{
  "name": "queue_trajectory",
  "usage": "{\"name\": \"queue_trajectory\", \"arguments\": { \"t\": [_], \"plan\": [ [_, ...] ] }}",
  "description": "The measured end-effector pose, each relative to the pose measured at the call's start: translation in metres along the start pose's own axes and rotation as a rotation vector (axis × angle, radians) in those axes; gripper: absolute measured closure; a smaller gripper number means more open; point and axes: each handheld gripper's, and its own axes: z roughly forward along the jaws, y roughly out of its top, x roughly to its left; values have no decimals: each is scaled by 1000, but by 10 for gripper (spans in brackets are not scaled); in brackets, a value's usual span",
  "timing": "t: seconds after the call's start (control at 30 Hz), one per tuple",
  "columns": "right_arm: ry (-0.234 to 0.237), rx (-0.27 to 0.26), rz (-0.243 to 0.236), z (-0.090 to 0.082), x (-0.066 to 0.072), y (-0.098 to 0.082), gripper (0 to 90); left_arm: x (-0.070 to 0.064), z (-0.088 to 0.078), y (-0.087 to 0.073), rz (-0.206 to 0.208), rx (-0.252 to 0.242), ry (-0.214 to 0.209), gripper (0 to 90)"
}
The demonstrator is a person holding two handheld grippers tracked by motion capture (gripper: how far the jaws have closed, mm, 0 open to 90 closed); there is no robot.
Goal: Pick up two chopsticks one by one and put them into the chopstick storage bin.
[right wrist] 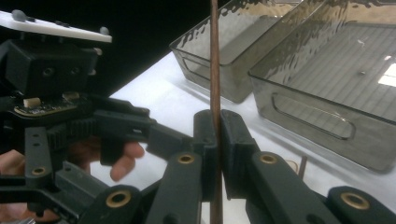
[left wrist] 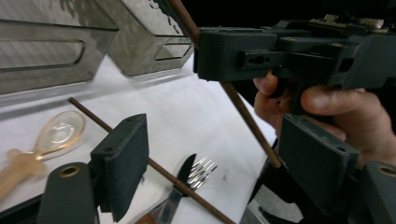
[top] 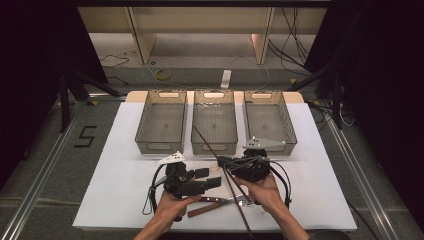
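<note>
White table (top: 125, 200), three bins (top: 214, 122) far side: sorting cutlery.
Right gripper (right wrist: 218, 135) clamps chopstick (right wrist: 215, 56); left gripper (left wrist: 210, 163) gapes empty. Next: carry chopstick to a bin.

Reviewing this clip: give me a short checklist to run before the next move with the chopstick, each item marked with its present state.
1. Right hand-held gripper clamped on the chopstick: ok.
2. Left hand-held gripper open, nothing gripped: ok.
3. Second chopstick lying on the table between the left jaws, untouched: ok.
4. Middle bin unobstructed for a drop: ok.
5. Fork and knife close under the second chopstick, may get snagged: not ok.
6. Held chopstick clear of the left hand-held gripper: cannot tell.
</note>
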Motion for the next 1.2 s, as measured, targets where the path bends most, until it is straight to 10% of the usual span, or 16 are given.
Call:
{"name": "queue_trajectory", "arguments": {
  "t": [1.2],
  "plan": [
    [56,-32,-6,14,17,-6,861,2,11,-1,-70,-10,-85,677]
  ]
}}
